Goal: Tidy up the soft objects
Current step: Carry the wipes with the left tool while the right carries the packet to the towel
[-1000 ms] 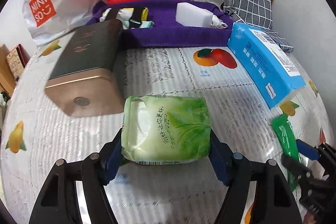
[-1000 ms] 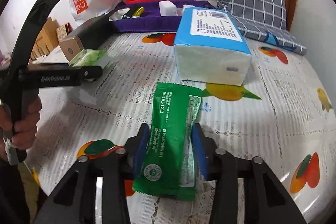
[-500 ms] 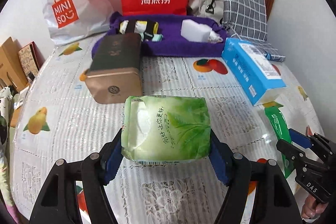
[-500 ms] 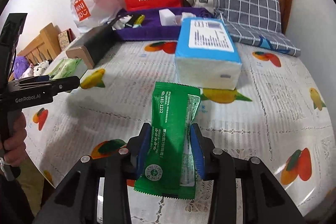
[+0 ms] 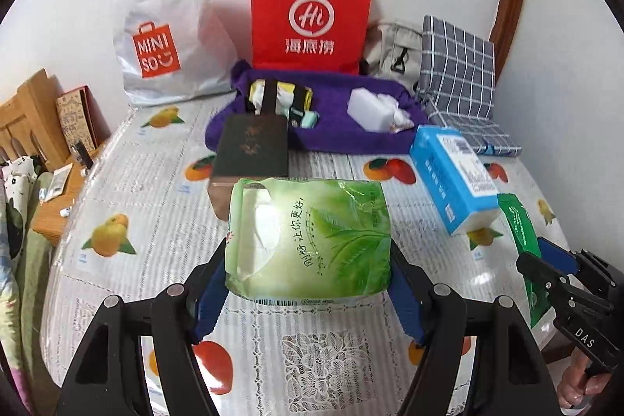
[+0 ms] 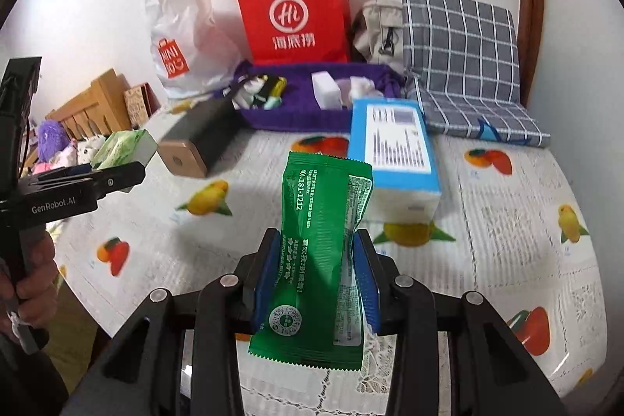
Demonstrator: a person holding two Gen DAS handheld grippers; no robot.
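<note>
Left tongs (image 5: pixel 308 283) clamped on light-green tissue pack (image 5: pixel 312 240), held above fruit-print counter (image 5: pixel 156 205), in front of dark box (image 5: pixel 253 147). Right tongs (image 6: pixel 316 279) pinched narrow on dark-green wipes packet (image 6: pixel 319 260), before blue tissue box (image 6: pixel 394 147); purple tray (image 6: pixel 296 115) behind.

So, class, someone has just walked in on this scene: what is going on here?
A person is tidying soft items on a fruit-patterned tablecloth, one gripper in each hand. The left gripper is clamped on a pale green tissue pack, held above the cloth. The right gripper is pinching a dark green sachet. A purple tray at the back already holds several things.
</note>
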